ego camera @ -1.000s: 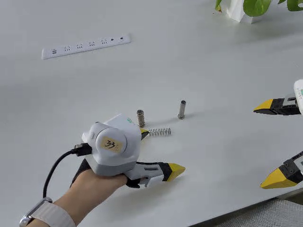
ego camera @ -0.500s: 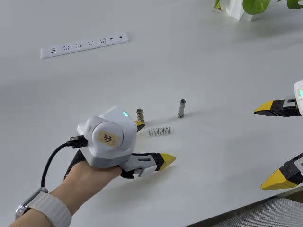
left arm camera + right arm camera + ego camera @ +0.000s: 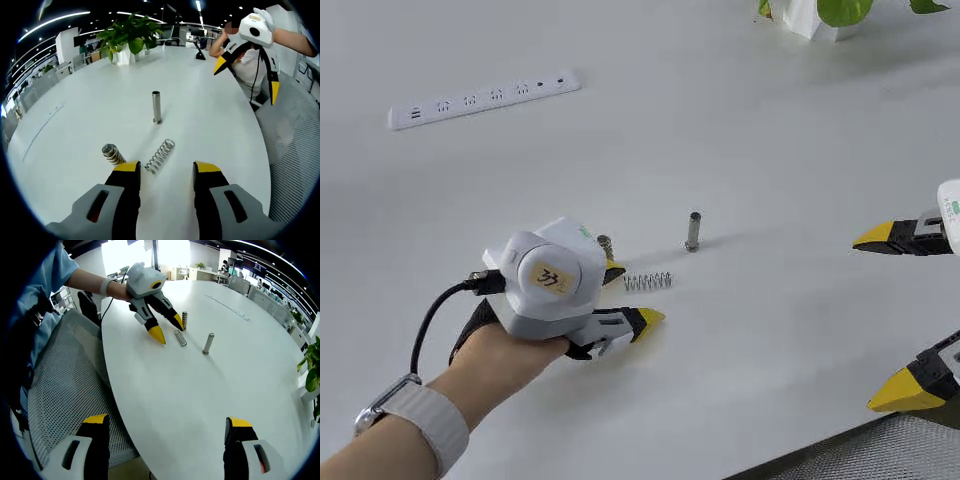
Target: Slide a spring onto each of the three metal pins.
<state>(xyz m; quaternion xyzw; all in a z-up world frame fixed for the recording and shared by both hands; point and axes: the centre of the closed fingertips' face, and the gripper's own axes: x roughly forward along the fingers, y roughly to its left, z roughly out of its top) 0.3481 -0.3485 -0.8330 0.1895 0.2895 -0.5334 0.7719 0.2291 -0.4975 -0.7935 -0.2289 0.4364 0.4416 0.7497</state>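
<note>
One done pin (image 3: pixel 605 244) has a spring on it, we think. In the head view, the loose spring (image 3: pixel 648 281) lies flat just ahead of our left gripper (image 3: pixel 632 295), jaws wide. Left gripper view: the bare pin (image 3: pixel 156 106) stands behind (no spring yet). Right gripper view: our right gripper (image 3: pixel 167 422) gapes wide, empty.

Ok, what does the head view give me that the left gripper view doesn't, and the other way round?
Head view: the power strip, plus the cable and wristband behind the left gripper. Left gripper view: the arm holding the right gripper, and the office behind. Both: the bare pin, the loose spring, the pin already wearing a spring, the plant.
</note>
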